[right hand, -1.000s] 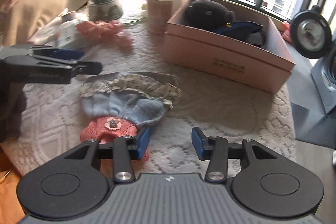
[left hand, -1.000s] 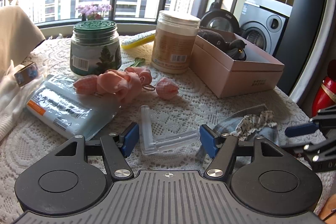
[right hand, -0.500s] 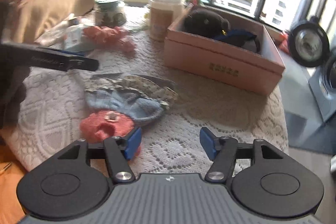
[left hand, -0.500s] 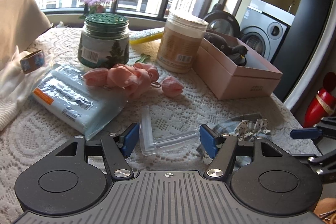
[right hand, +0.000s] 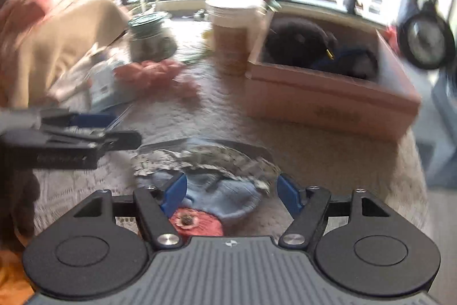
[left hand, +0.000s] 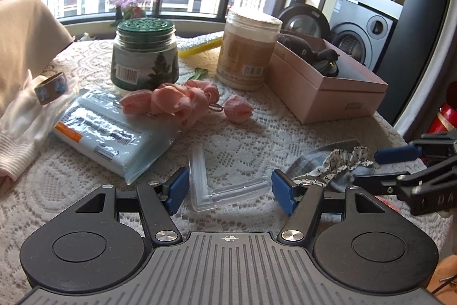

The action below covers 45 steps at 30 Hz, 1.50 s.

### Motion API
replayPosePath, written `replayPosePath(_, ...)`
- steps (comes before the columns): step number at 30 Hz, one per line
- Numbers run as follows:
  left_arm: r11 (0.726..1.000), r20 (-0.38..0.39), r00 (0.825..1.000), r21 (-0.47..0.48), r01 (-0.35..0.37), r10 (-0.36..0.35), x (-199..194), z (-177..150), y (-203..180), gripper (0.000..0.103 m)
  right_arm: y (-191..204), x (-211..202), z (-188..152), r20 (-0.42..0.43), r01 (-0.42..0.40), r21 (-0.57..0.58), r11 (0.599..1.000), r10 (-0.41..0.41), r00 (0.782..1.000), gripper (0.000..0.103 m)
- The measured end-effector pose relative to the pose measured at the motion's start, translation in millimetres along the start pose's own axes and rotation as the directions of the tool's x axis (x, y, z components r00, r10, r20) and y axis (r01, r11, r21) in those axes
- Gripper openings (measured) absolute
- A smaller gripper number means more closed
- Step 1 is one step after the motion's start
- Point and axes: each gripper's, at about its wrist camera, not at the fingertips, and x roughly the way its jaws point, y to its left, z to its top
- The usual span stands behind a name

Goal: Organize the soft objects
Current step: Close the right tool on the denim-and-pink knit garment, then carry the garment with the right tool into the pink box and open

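A blue knit piece (right hand: 234,199) with a ruffled printed trim (right hand: 205,159) and a pink knit end bearing a small flower (right hand: 197,222) lies on the lace cloth. My right gripper (right hand: 231,190) hangs over it, jaws opening, the knit between the pads but not pressed. My left gripper (left hand: 230,185) stands open around a clear L-shaped plastic piece (left hand: 205,190) without touching it. The ruffled piece (left hand: 337,162) and the right gripper (left hand: 400,165) show at the right of the left wrist view. A pink box (left hand: 328,93) holds a black plush toy (left hand: 308,50).
Pink fabric flowers (left hand: 177,102), a green-lidded jar (left hand: 144,56), a tan tub (left hand: 247,47), a wipes pack (left hand: 114,133) and white gloves with a tape roll (left hand: 50,87) crowd the back left. The table edge (right hand: 408,190) drops off at the right.
The right gripper's jaws have widened and it has shifted left over the knit piece, which now sits between them. The left gripper has kept nearly still.
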Motion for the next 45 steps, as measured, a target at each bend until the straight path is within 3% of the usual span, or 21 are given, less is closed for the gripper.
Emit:
replayPosePath(4, 1.000, 0.001, 1.000, -0.006, 0.005, -0.005, 0, -1, 1, 0.069, -19, 8, -6, -0.049, -0.074, 0.122, 0.990, 0.081, 0.996, 0.074)
replayPosePath(7, 1.000, 0.002, 1.000, -0.007, 0.006, -0.006, 0, -1, 1, 0.069, -14, 11, -5, -0.040, -0.077, 0.122, 0.990, 0.082, 0.996, 0.075)
replayPosePath(12, 1.000, 0.005, 1.000, -0.018, 0.014, -0.014, -2, -1, 4, 0.069, 22, 18, -9, -0.032, -0.106, 0.019, 0.994, 0.107, 0.994, 0.086)
replayPosePath(16, 1.000, 0.005, 1.000, -0.012, 0.010, -0.010, -2, -1, 3, 0.069, 53, 22, -16, -0.022, -0.063, -0.156, 0.986, 0.061, 0.998, 0.088)
replayPosePath(19, 1.000, 0.006, 1.000, -0.010, 0.009, -0.009, -1, -1, 3, 0.069, 53, 24, -15, -0.016, -0.055, -0.172, 0.984, 0.053, 0.998, 0.087)
replayPosePath(21, 1.000, 0.006, 1.000, -0.010, 0.008, -0.008, -1, -1, 3, 0.069, 47, 23, -13, -0.011, -0.050, -0.151, 0.987, 0.049, 0.999, 0.077)
replayPosePath(25, 1.000, 0.006, 1.000, -0.009, 0.001, -0.001, -1, -1, 1, 0.069, 40, 16, -10, -0.013, -0.031, -0.166, 0.986, 0.029, 0.999, 0.036)
replayPosePath(28, 1.000, 0.004, 1.000, -0.005, -0.008, 0.008, -2, -1, -2, 0.069, 29, 1, -7, -0.007, -0.036, -0.154, 0.987, 0.035, 0.999, 0.015)
replayPosePath(34, 0.992, 0.025, 0.997, 0.110, 0.067, -0.070, -16, -5, -34, 0.069, -12, -47, -4, 0.094, 0.044, -0.076, 0.996, -0.037, 0.995, 0.009)
replayPosePath(40, 0.973, 0.024, 0.980, 0.127, 0.192, -0.196, -33, 5, -59, 0.069, -48, -88, -5, 0.207, 0.084, 0.000, 0.996, -0.082, 0.975, 0.009)
replayPosePath(45, 0.948, 0.076, 0.965, 0.223, 0.229, -0.251, -39, 50, -98, 0.069, -79, -124, 10, 0.307, 0.099, 0.048, 0.994, -0.109, 0.945, 0.009)
